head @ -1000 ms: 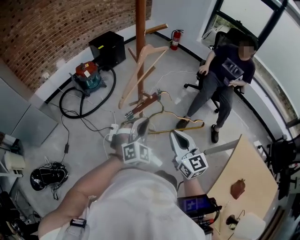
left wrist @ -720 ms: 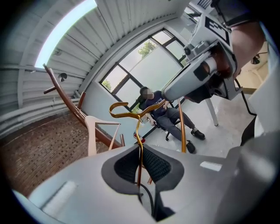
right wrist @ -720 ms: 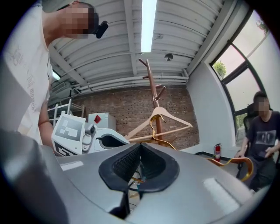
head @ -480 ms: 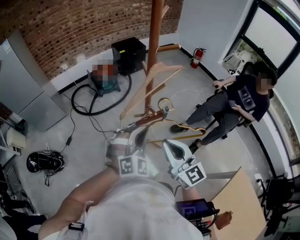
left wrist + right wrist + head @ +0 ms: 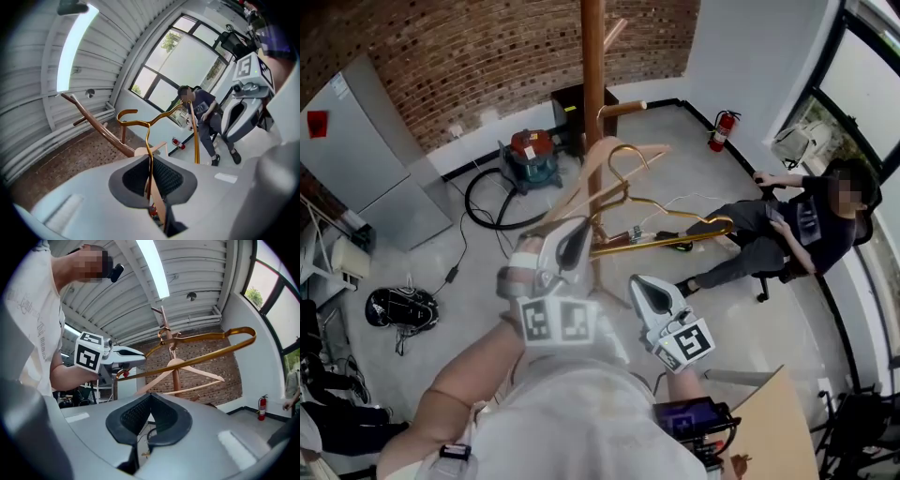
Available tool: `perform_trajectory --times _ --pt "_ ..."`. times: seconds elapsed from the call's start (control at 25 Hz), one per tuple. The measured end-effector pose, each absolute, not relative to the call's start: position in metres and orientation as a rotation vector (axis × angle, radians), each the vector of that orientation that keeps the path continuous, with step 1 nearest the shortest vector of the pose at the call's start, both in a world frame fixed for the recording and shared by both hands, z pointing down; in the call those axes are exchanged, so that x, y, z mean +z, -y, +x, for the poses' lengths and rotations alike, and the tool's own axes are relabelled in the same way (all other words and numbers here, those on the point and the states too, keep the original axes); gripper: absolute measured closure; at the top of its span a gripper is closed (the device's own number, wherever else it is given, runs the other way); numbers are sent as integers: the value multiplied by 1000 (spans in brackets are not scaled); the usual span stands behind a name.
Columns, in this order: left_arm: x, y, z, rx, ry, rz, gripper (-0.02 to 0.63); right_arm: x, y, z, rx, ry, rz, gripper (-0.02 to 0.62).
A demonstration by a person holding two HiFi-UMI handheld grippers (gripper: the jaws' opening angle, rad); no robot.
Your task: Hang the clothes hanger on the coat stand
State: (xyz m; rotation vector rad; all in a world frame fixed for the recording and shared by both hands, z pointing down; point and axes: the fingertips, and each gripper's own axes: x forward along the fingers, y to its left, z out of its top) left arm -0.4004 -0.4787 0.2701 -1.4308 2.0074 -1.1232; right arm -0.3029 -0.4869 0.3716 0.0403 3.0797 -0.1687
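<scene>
The left gripper's [image 5: 570, 246] fingers pinch the gold wire hanger [image 5: 147, 143], holding it up just in front of the coat stand [image 5: 592, 75], near the wooden hanger [image 5: 581, 187] hung there. The right gripper's [image 5: 645, 292] fingers are pressed together on nothing, farther from the stand.

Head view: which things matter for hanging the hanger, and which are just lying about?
Job:
- gold hanger, shut in the left claw
- coat stand
- wooden hanger hanging on the stand

Lying about:
- vacuum cleaner
- fire extinguisher
- grey cabinet
- seated person
</scene>
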Motion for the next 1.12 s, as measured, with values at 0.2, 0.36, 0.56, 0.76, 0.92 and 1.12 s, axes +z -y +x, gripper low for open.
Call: perform_trajectory --times 0.2,0.36,0.56,0.76,0.92,1.12 --pt "233 496 -430 -1125 -2067 -1325 584 367 500 -308 -163 -3065 82 581" --pt "218 513 -451 -1154 -2110 -1306 584 373 505 -310 -190 -3072 98 581" --pt "214 529 -473 -1184 -2164 -1288 584 376 511 -315 -209 -3071 110 581" --pt "227 539 -475 -1241 -2168 -1307 584 378 518 -314 -215 -3072 99 581" --pt "239 542 -477 -1316 -2136 -1284 582 378 520 -316 -218 -3074 99 581" --pt "250 545 -478 -1404 -2076 -1228 580 379 520 -323 -233 -3083 111 581"
